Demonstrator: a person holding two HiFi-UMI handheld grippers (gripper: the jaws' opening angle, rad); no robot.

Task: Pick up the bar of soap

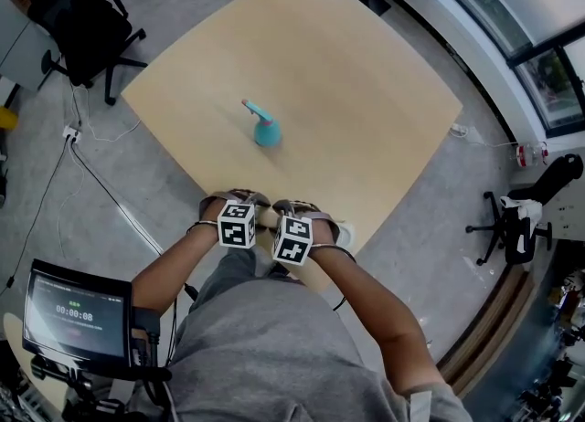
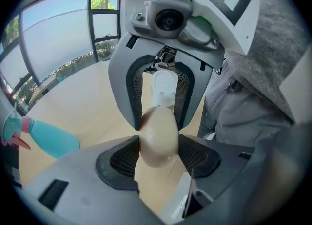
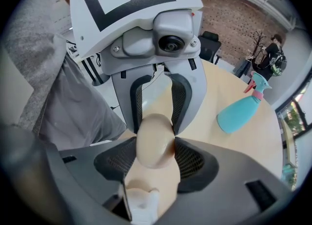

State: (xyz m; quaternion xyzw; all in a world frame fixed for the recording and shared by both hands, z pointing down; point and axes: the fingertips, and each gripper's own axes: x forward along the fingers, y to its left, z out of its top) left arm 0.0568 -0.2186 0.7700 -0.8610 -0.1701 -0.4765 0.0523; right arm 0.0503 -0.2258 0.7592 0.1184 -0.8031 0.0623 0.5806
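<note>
Two grippers are meeting nose to nose at the table's (image 1: 366, 119) near edge. The left gripper (image 2: 158, 157) is clamping the soap (image 2: 157, 136) with jaws wide, and the right gripper (image 3: 155, 158) is squeezing its opposite end, probably sharing a slippery bar.

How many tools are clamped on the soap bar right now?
2. The left tool grips one end of the soap bar. The right tool grips the opposite end, facing the left one, above the near edge of the table.
</note>
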